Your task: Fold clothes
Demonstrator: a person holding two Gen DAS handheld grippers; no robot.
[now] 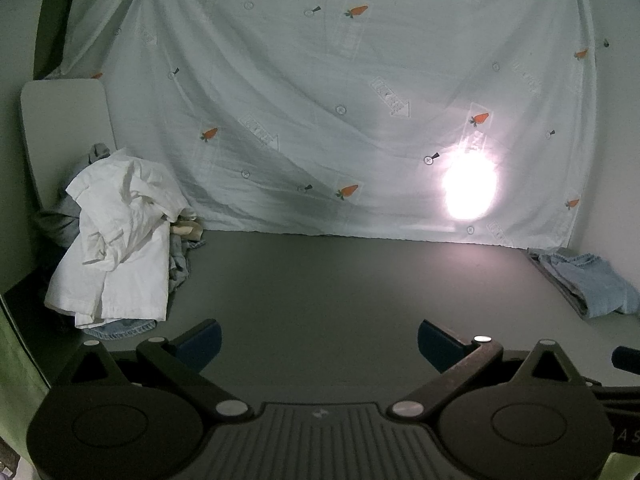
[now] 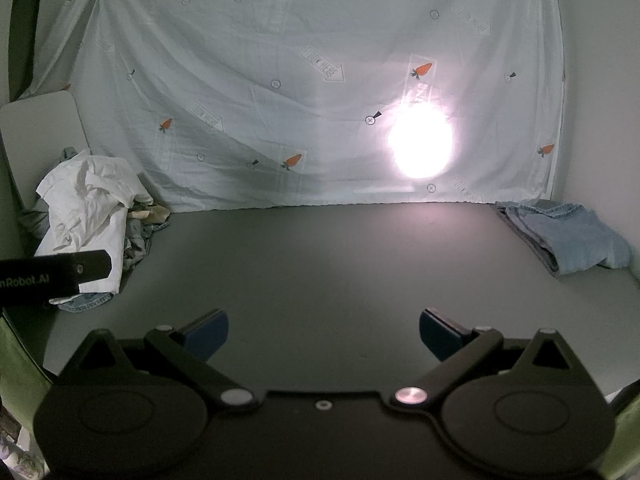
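Observation:
A heap of unfolded clothes lies at the table's far left, topped by a crumpled white shirt (image 1: 120, 240) (image 2: 86, 216), with grey fabric and denim (image 1: 120, 326) under it. Folded light-blue jeans (image 1: 592, 280) (image 2: 568, 232) lie at the far right. My left gripper (image 1: 320, 346) is open and empty above the dark table (image 1: 320, 280), short of the heap. My right gripper (image 2: 324, 338) is open and empty over the table (image 2: 320, 260). The left gripper's black body (image 2: 52, 276) shows at the left edge of the right wrist view.
A pale sheet with carrot prints (image 1: 320, 100) hangs behind the table, with a bright light spot (image 1: 470, 192) on it. A grey board (image 1: 64, 132) leans at the back left behind the heap. Green fabric (image 1: 16, 360) shows at the near left edge.

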